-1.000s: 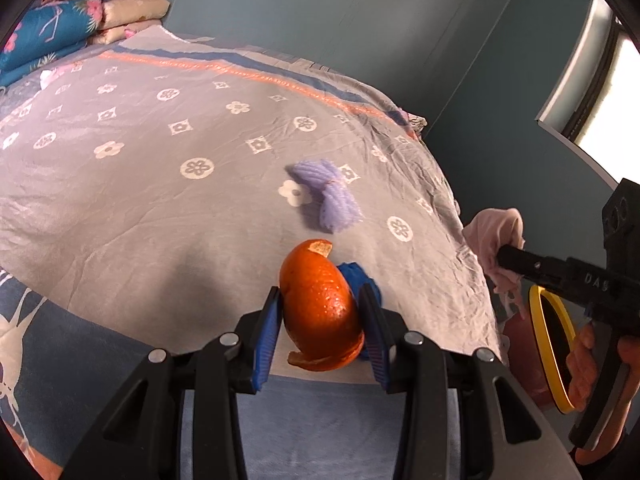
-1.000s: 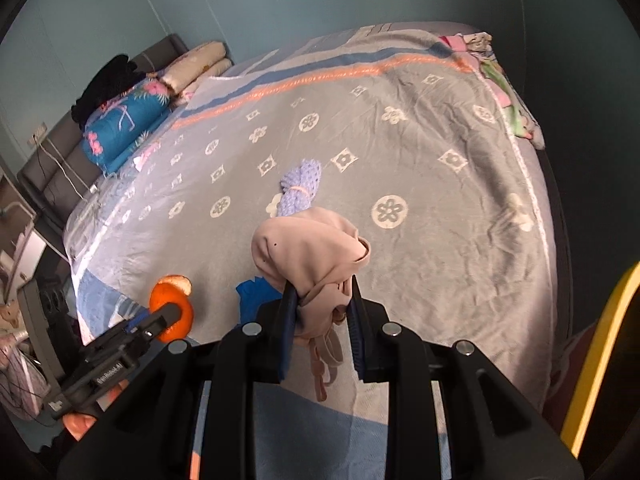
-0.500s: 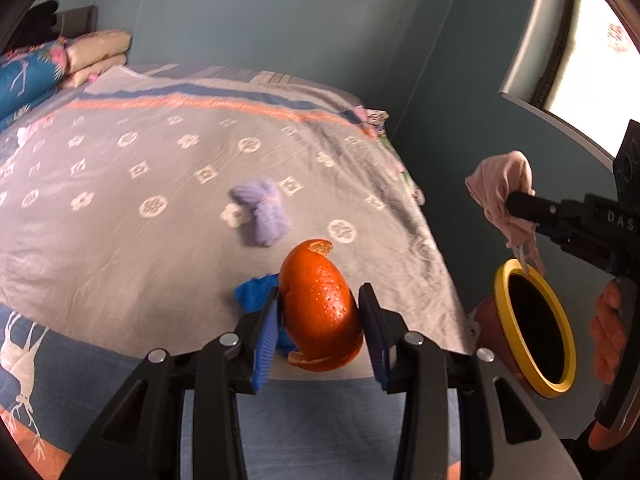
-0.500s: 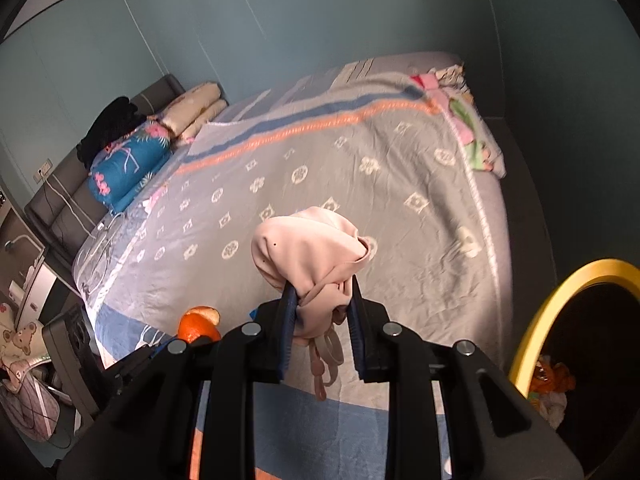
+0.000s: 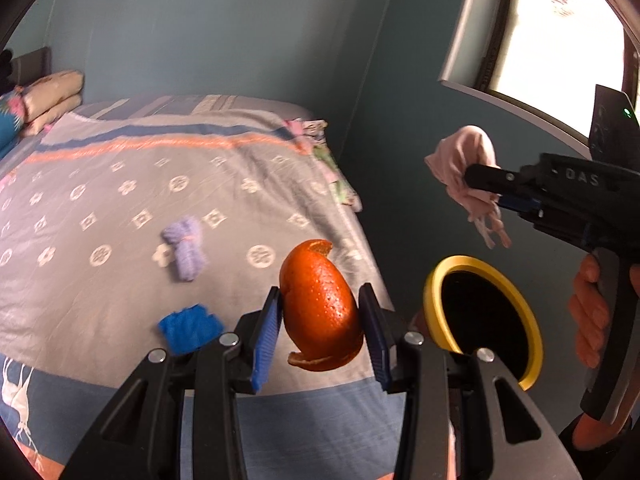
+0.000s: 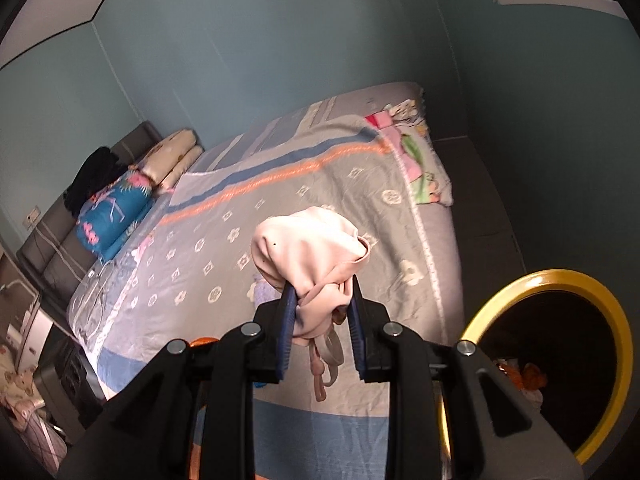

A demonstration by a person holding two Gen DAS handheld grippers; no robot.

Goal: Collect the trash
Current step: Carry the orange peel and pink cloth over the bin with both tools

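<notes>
My left gripper (image 5: 320, 320) is shut on an orange peel (image 5: 318, 304) and holds it in the air over the bed's near edge. My right gripper (image 6: 320, 320) is shut on a crumpled pink cloth (image 6: 308, 252) with dangling straps; it also shows in the left wrist view (image 5: 460, 160), held above a yellow-rimmed bin (image 5: 434, 300). The bin (image 6: 616, 320) stands beside the bed at the right and holds some orange scraps. A blue wad (image 5: 188, 328) and a lilac yarn bundle (image 5: 186, 246) lie on the bedspread.
The bed (image 6: 208, 248) has a grey patterned cover, with pillows (image 6: 172, 160) and a blue folded quilt (image 6: 112, 208) at its head. A floral cloth (image 6: 424, 172) hangs over the far corner. A window (image 5: 560, 32) is in the teal wall at the right.
Both grippers have risen and swung right toward the bin with their loads. The pink cloth now hangs higher above the bin's rim. The blue wad has come into full view on the bed.
</notes>
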